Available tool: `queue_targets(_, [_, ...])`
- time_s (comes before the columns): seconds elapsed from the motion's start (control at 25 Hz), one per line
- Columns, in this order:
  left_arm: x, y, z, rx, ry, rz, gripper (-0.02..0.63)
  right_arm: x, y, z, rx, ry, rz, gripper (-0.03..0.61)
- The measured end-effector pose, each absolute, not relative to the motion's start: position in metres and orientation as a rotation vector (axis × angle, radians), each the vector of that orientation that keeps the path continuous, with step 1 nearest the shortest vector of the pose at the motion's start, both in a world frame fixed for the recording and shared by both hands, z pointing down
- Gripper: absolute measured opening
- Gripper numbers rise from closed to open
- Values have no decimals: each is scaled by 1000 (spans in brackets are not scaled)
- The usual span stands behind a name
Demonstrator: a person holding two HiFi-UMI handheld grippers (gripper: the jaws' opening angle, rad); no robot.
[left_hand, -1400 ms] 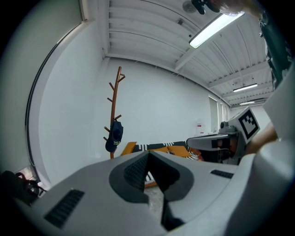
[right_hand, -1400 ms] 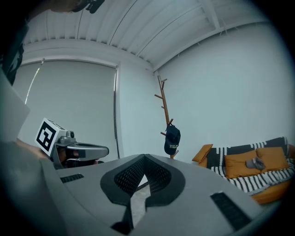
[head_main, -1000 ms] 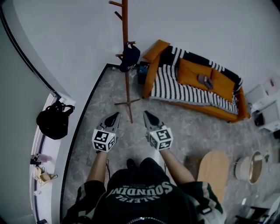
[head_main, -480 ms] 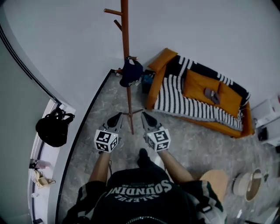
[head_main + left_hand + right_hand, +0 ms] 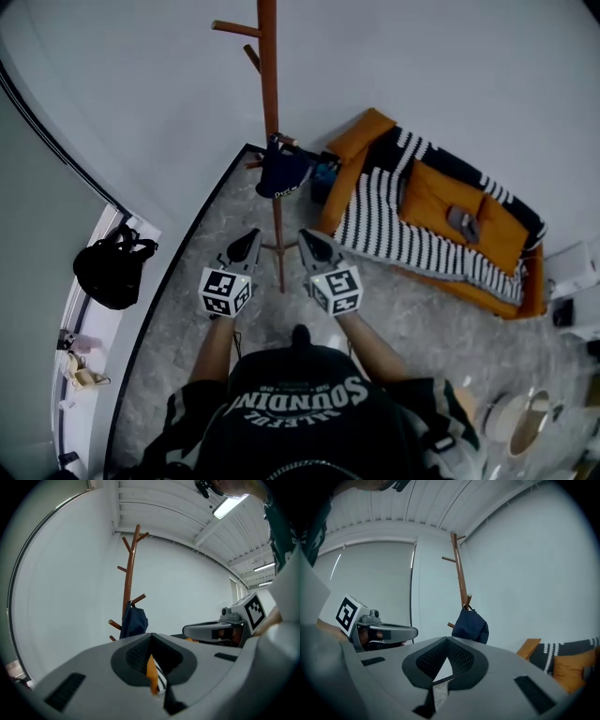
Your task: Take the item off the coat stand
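Note:
A brown wooden coat stand (image 5: 271,112) rises by the white wall. A dark blue cap (image 5: 281,174) hangs from one of its lower pegs. In the head view my left gripper (image 5: 250,236) and right gripper (image 5: 305,235) point at the stand's base, one on each side of the pole, well short of the cap. Both are shut with nothing between the tips. The left gripper view shows the cap (image 5: 133,622) and the stand (image 5: 129,573) ahead, beyond the shut left gripper (image 5: 151,635). From the right gripper (image 5: 447,640), the cap (image 5: 471,624) hangs on the stand (image 5: 460,569).
An orange sofa (image 5: 370,131) with a black-and-white striped blanket (image 5: 394,230) stands right of the coat stand, a dark box (image 5: 325,176) between them. A black bag (image 5: 111,272) sits on the ledge at the left. A round basket (image 5: 520,417) is at the lower right.
The person has stepped toward the coat stand. The stand's base and the sofa now lie closer to the grippers. Both grippers stay shut and side by side.

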State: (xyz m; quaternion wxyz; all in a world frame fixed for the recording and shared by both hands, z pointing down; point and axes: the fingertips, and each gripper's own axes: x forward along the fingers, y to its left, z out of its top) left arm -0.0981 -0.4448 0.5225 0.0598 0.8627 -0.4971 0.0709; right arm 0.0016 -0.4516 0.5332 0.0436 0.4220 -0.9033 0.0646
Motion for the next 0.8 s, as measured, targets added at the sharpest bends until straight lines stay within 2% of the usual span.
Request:
queue_targets(0.4, [-94, -461, 531, 2577, -1521, 226, 0, 4, -468, 536, 1243, -2779, 198, 10])
queue_targets(0.48, [-96, -462, 533, 2570, -1524, 225, 0, 5, -472, 540, 1269, -2797, 217, 108])
queue_targets(0.56, [-97, -462, 535, 2565, -1525, 225, 0, 4, -474, 542, 1283, -2805, 228, 177])
queue_targets(0.8, [-99, -463, 539, 2556, -1526, 231, 0, 1, -479, 549, 1263, -2795, 235, 207])
